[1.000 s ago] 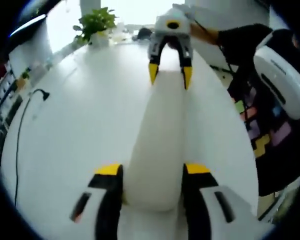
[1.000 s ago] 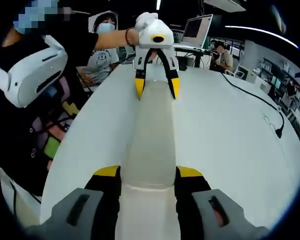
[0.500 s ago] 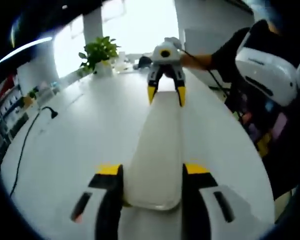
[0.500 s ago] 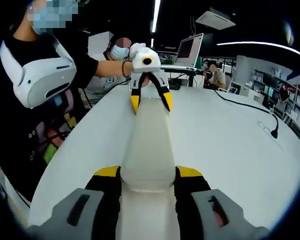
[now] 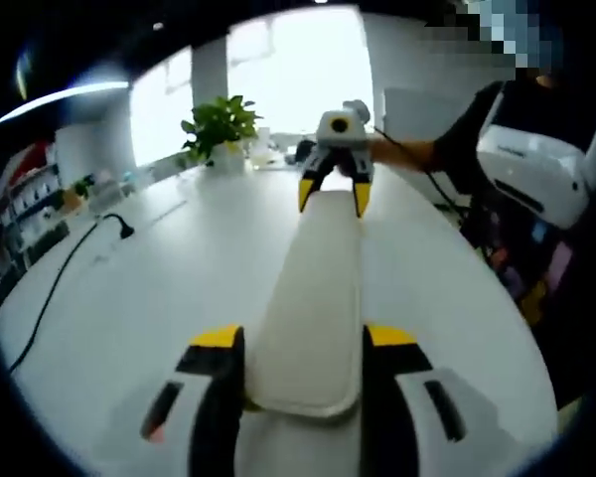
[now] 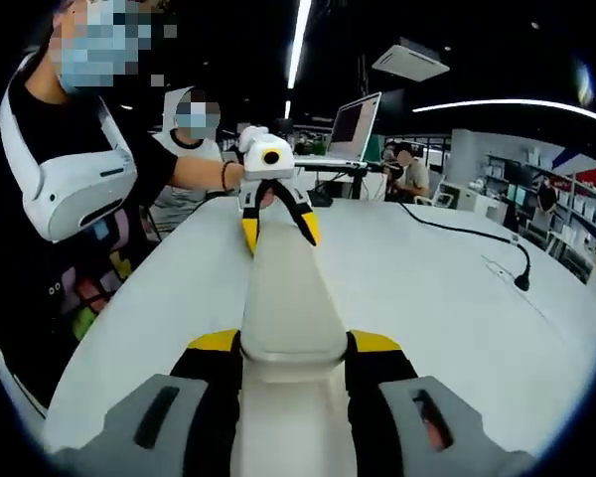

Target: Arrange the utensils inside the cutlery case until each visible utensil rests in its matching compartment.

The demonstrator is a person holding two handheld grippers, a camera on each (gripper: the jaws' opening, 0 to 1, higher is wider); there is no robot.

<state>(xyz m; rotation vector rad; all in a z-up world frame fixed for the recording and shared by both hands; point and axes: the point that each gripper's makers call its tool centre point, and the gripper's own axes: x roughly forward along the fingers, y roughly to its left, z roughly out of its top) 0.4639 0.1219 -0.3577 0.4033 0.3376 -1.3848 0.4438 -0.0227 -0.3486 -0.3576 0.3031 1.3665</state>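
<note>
The long white cutlery case (image 5: 313,318) is held between the two grippers, one at each end, just above the white table (image 5: 149,288) as far as I can judge. The left gripper (image 5: 303,343) is clamped on the near end in its own view, yellow-tipped jaws pressed against both sides. The right gripper (image 6: 293,348) grips the opposite end the same way, and in each view the other gripper shows at the far end of the case.

The risk, to my eye, is the two hands falling out of step. If one end rises or twists ahead of the other, the case could slip from a pair of jaws, since each grips only a short stretch of smooth side wall. A tilt would also slide loose whatever sits inside (I can't see any utensils from here, and I can't tell whether the surface facing up is a lid).

The person (image 6: 70,179) stands at the table's edge with both arms stretched out, one hand (image 6: 246,147) on the far gripper, wrists roughly level, the grippers facing each other along the case.
</note>
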